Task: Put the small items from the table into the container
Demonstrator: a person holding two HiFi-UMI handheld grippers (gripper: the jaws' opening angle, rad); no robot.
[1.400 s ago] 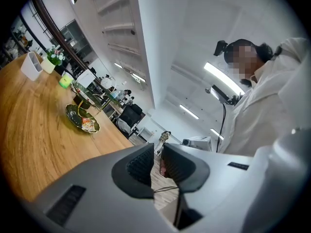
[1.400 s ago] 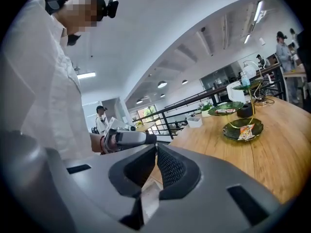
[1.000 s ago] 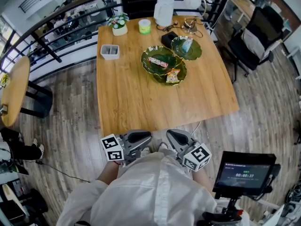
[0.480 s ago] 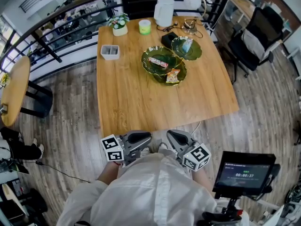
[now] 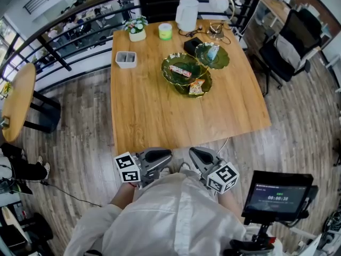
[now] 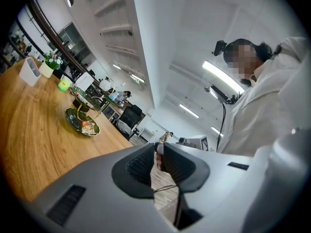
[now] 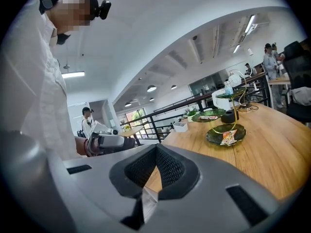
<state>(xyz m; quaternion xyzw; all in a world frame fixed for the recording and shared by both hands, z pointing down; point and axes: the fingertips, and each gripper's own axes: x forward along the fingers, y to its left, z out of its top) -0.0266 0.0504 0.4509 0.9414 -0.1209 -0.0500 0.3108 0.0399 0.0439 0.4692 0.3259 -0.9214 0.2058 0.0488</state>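
Three green leaf-shaped dishes point(image 5: 184, 65) stand tiered on the wooden table point(image 5: 160, 116), each with a snack packet: point(image 5: 180, 71), point(image 5: 196, 86), point(image 5: 212, 51). A small grey-white container point(image 5: 126, 59) sits at the table's far left. Both grippers hang close to my body, below the table's near edge and well short of the items. My left gripper point(image 5: 162, 156) point(image 6: 159, 154) has a narrow gap between its pads and nothing in it. The right gripper point(image 5: 196, 154) point(image 7: 156, 152) is shut and empty. The left gripper point(image 7: 109, 142) also shows in the right gripper view.
At the table's far edge stand a potted plant point(image 5: 137, 30), a green cup point(image 5: 165, 31), a white jug point(image 5: 186, 13) and a black object point(image 5: 192, 45). An office chair point(image 5: 290, 49) is at the right, a round side table point(image 5: 18, 103) at the left, and a monitor point(image 5: 277, 196) by my right side.
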